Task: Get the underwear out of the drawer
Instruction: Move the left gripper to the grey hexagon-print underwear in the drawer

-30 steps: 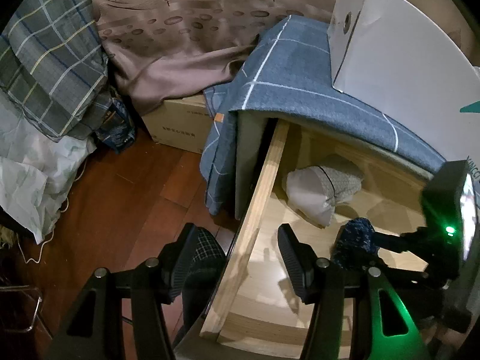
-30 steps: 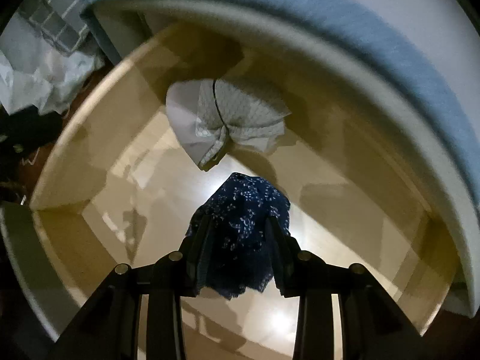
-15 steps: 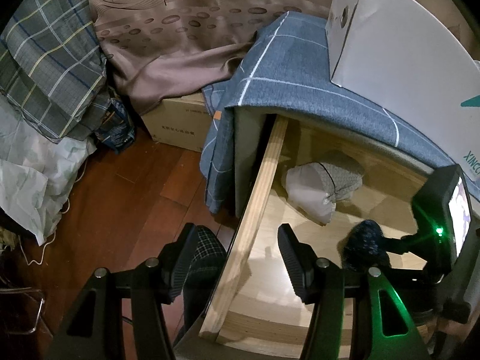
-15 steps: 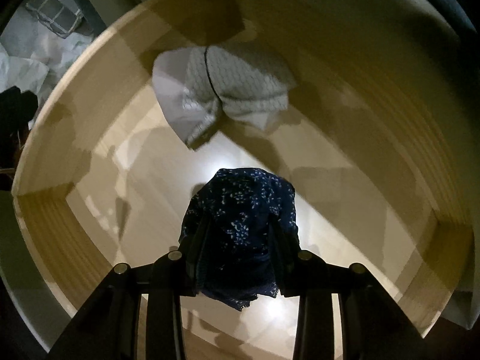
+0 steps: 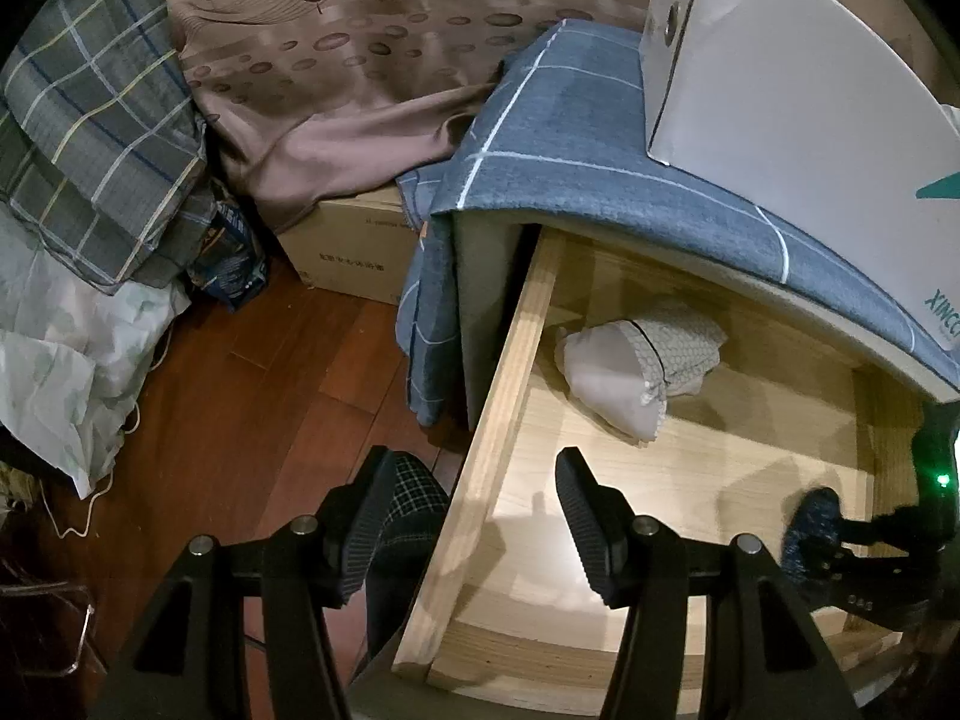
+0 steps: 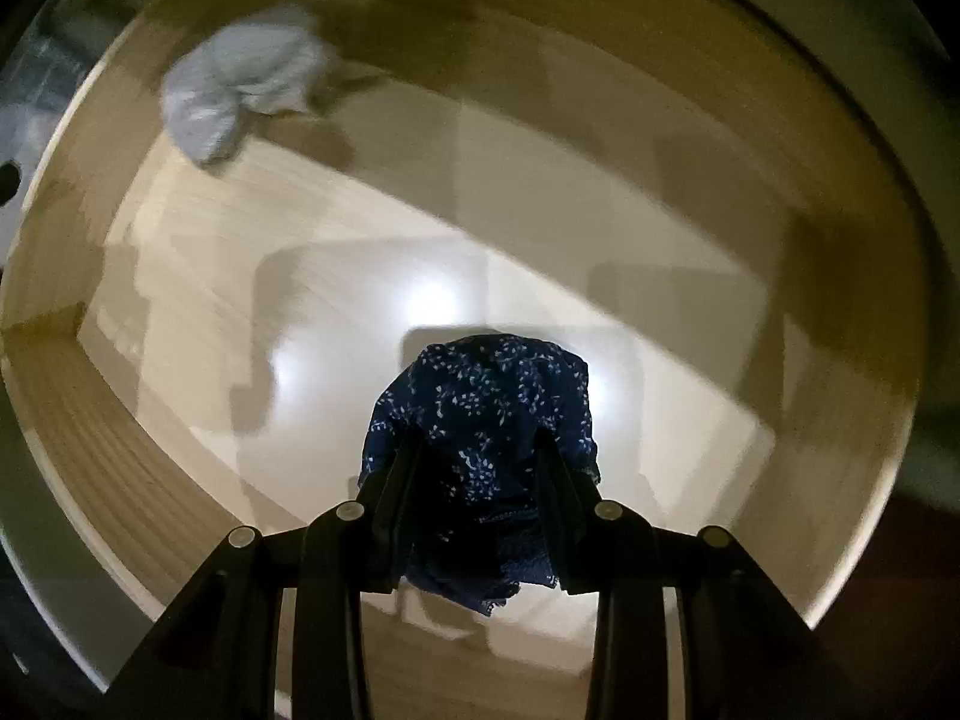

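Underwear (image 6: 480, 420) — a dark blue piece with small white speckles — is clamped between the two fingers of the right claw (image 6: 477, 468) and hangs above the floor of the open drawer (image 5: 510, 360). Compared with one second ago, the right claw has shifted toward the right side of the drawer: in the left wrist view the blue underwear (image 5: 810, 525) now appears near the drawer's right wall, where earlier it was closer to the middle. In the right wrist view the grey-white folded garment (image 6: 240, 90) has moved from mid-frame to the upper left and is blurred. That garment (image 5: 642, 360) itself lies unchanged at the back left of the drawer floor.

The left claw (image 5: 468, 531) remains in the same place — fingers spread wide, holding nothing, straddling the drawer's left side rail without visible contact.

The drawer is pale wood with a glossy floor showing bright reflections. A blue cloth with white lines (image 5: 570, 138) covers the cabinet top, and a white cardboard box (image 5: 780, 72) stands on it. Beside the cabinet are a brown cardboard box (image 5: 348, 252), a brownish curtain with leaf print (image 5: 360, 60), plaid bedding (image 5: 90, 138) and a dark wooden floor (image 5: 240, 420).
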Tool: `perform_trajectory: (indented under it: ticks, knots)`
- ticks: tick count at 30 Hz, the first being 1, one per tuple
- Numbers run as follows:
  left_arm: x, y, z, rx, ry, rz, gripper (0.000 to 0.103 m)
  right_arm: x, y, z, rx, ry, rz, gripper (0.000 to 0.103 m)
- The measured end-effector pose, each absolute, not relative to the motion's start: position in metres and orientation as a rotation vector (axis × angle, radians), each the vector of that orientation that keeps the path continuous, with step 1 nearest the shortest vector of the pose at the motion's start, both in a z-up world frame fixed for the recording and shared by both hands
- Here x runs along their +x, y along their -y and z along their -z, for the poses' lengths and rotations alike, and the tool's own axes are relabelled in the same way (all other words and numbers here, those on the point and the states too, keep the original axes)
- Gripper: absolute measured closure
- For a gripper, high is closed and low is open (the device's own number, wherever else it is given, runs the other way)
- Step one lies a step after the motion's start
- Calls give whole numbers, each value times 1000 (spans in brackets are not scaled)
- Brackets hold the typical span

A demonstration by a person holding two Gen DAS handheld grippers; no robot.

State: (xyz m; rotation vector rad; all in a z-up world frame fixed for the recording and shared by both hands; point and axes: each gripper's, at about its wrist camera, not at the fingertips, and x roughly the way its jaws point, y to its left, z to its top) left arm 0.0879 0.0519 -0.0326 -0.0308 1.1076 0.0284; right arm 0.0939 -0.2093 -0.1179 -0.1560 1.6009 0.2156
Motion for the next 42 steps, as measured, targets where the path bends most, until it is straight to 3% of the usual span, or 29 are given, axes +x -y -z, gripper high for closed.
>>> perform_trajectory:
  ticks: [22, 28, 33, 42]
  knots:
    - [90, -34, 34, 50, -1118, 50, 46, 59, 284, 127, 220, -1729, 222, 71]
    - [92, -4, 31, 229, -1100, 185, 46, 50, 291, 135, 198, -1726, 217, 72]
    - [92, 29, 31, 543, -967, 244, 46, 47, 293, 133, 193, -1712, 203, 72]
    - [110, 55, 62, 639, -987, 292, 46, 35, 288, 132, 206, -1703, 196, 72]
